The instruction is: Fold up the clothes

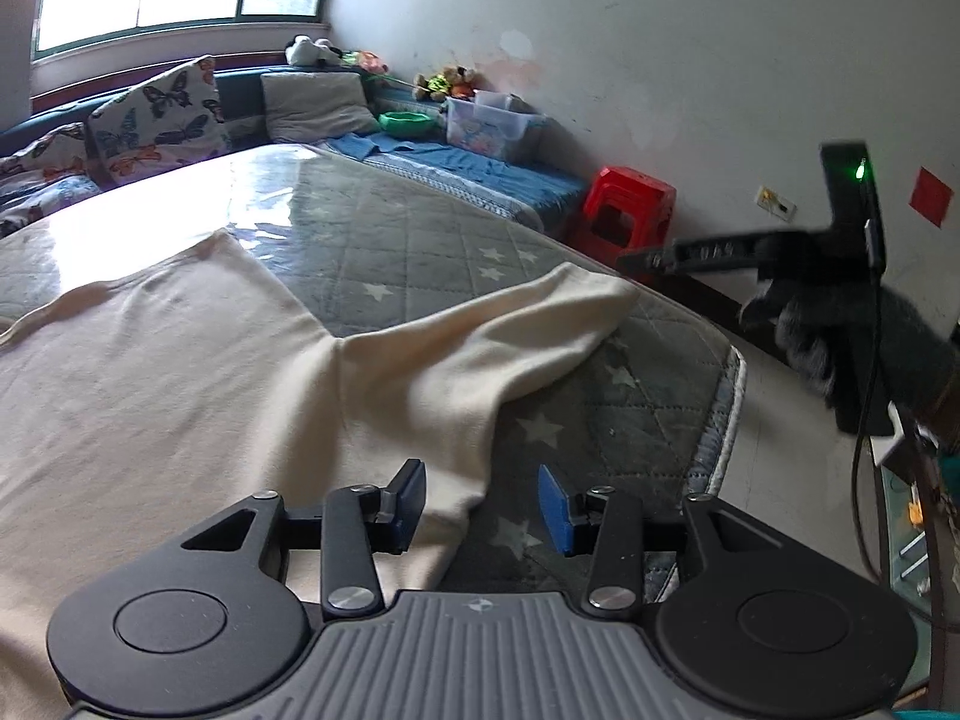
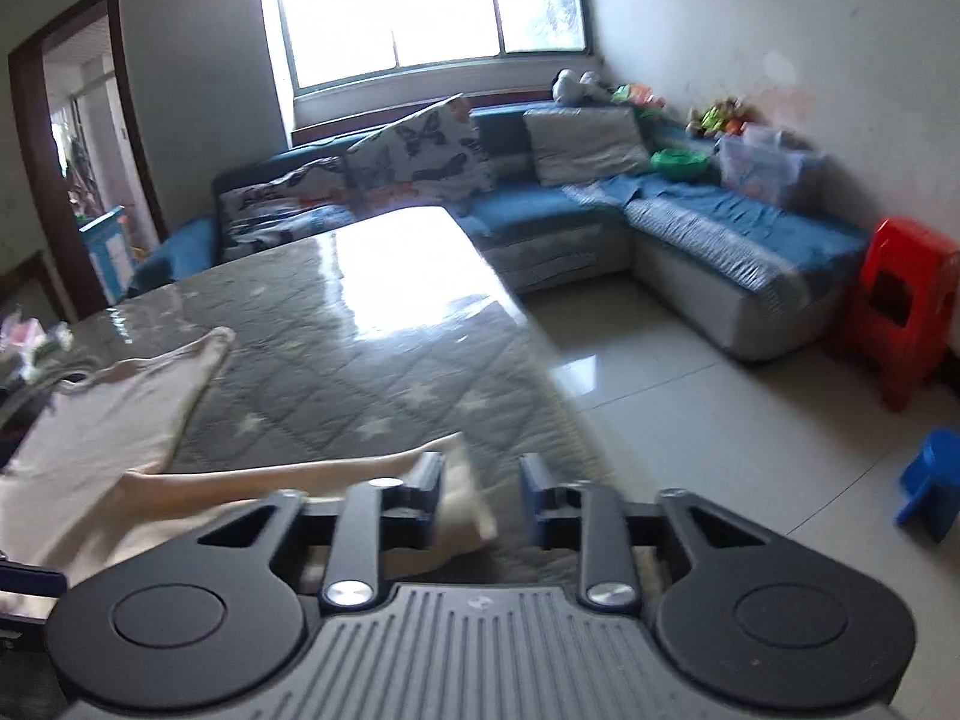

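Observation:
A cream long-sleeved top [image 1: 180, 372] lies spread flat on the grey star-patterned table cover [image 1: 420, 240]. One sleeve [image 1: 516, 324] stretches out to the right toward the table's edge. My left gripper [image 1: 483, 507] is open and empty, just above the top's lower right hem. In the left wrist view the right gripper [image 1: 666, 258] hangs in the air past the table's right edge. In the right wrist view my right gripper [image 2: 480, 492] is open and empty, over the sleeve's cuff end [image 2: 462, 498] near the table's edge. The top's body [image 2: 108, 420] lies to its left.
A blue corner sofa [image 2: 690, 222] with butterfly cushions [image 2: 420, 150] and toys stands behind the table. A red plastic stool [image 2: 900, 306] and a blue stool [image 2: 930, 480] stand on the tiled floor at the right. A doorway [image 2: 72, 180] is at the left.

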The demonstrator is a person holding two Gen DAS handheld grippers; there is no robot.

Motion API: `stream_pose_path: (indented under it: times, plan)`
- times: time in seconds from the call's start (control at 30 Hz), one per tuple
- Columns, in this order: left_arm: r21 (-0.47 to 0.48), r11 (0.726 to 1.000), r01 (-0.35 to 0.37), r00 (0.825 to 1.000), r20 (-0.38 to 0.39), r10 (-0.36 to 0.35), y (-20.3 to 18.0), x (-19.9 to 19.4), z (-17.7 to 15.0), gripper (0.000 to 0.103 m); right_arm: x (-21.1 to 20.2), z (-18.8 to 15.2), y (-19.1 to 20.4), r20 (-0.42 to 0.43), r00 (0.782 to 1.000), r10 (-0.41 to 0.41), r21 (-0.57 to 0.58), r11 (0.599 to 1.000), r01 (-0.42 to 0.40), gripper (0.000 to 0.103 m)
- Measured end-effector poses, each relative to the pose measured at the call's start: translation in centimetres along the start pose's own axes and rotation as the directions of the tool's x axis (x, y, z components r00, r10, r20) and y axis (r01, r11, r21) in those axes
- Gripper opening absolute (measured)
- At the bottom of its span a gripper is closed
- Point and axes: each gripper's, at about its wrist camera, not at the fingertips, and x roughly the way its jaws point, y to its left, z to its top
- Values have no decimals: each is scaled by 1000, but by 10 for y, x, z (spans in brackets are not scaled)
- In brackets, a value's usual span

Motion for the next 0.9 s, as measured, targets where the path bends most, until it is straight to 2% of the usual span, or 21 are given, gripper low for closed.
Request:
stream_pose_path:
  times: [0.17, 0.23, 0.3, 0.37, 0.47, 0.63, 0.77, 0.9]
  plan:
    - [-7, 1000, -31, 999, -9, 31, 6, -5, -4, 46, 22, -14, 6, -68, 998, -6, 12, 1000, 7, 38]
    - [-8, 999, -32, 999, -20, 32, 8, -5, -7, 46, 27, -19, 6, -72, 997, -10, 4, 1000, 10, 35]
    - [-6, 999, -32, 999, -35, 32, 9, -5, -10, 46, 30, -17, 9, -74, 997, -20, -22, 1000, 18, 7]
    - [-3, 999, -32, 998, -48, 32, 10, -4, -14, 46, 32, -8, 15, -53, 998, -38, -57, 998, 35, 5]
    - [8, 999, -31, 998, -47, 32, 9, -4, -18, 47, 31, 8, 27, 18, 995, -103, -154, 983, 104, 4]
    - [6, 1000, -21, 999, -46, 21, 10, -5, -20, 48, 44, 15, 36, 51, 975, -216, -228, 948, 222, 6]
    - [15, 1000, -3, 999, -50, 4, 10, -7, -21, 48, 40, 8, 35, 38, 979, -200, -200, 958, 203, 10]
    - [4, 1000, -6, 999, -47, 6, 9, -5, -19, 48, 26, 3, 63, 17, 1000, -21, -224, 974, 25, 25]
